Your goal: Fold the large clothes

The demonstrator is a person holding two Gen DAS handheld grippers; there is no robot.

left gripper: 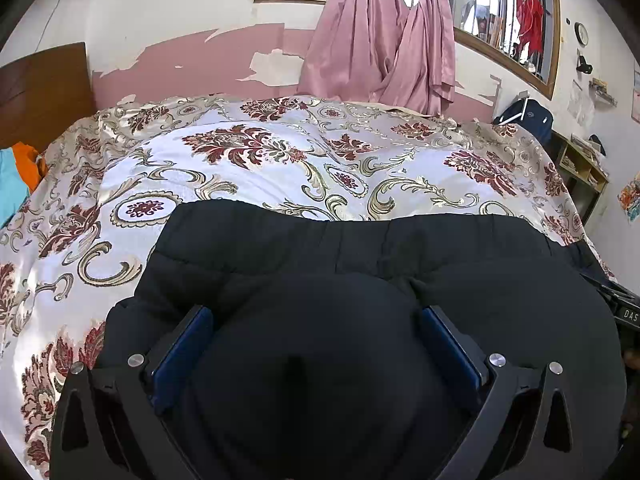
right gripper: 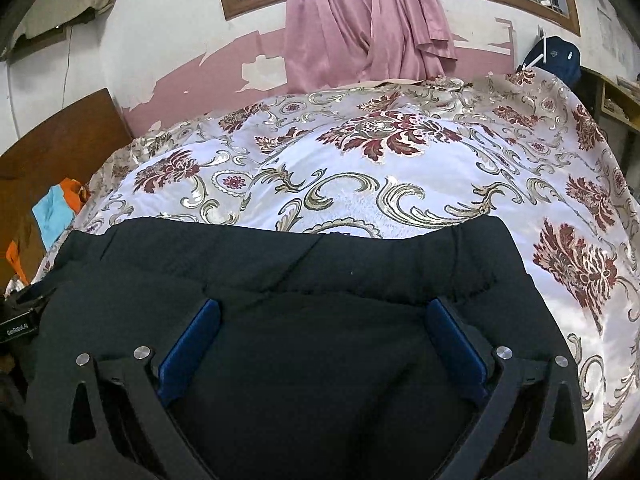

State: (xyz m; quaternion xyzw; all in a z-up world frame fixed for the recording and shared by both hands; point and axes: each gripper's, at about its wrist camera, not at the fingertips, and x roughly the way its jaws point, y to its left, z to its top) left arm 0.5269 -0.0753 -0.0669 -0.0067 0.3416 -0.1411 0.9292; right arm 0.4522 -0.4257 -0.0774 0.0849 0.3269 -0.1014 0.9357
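- Lying on the bed (left gripper: 256,168), the black garment (left gripper: 360,264) has its far edge straight, floral cover bare beyond.
- Left hand-held gripper (left gripper: 316,320) spread wide over the garment.
- Right hand-held gripper (right gripper: 324,316) likewise spread.

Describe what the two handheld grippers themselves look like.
Both look alike: the left gripper and right gripper have matte black angular frames with triangular cutouts, round silver bolt heads, and flat blue finger pads. No cables or sleeves show.
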